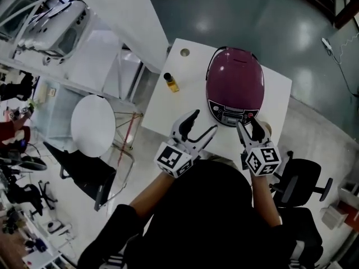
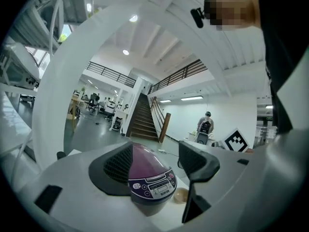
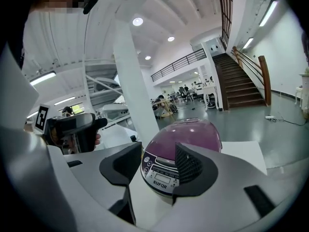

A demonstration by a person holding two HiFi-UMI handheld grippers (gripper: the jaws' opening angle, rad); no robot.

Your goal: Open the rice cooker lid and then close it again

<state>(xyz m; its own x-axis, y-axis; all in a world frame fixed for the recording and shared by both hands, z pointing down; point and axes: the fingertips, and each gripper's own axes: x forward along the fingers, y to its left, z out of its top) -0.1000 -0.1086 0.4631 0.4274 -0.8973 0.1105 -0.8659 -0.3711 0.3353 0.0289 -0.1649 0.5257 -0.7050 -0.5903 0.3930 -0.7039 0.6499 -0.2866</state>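
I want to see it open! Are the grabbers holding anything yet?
Nothing yet. The left gripper and right gripper are both open and empty, just in front of the closed purple rice cooker.

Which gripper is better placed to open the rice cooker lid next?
Probably right. The right gripper, jaws open, sits at the front panel of the rice cooker; the left gripper hangs off to its side.

I am working in a large open lab hall: a staircase (image 2: 144,122) is climbing to a railed balcony (image 2: 111,74), people (image 3: 185,90) are gathering at desks (image 3: 166,102) across the shiny floor (image 1: 291,32), and an office chair (image 1: 303,184) is standing beside my white table (image 1: 162,105).
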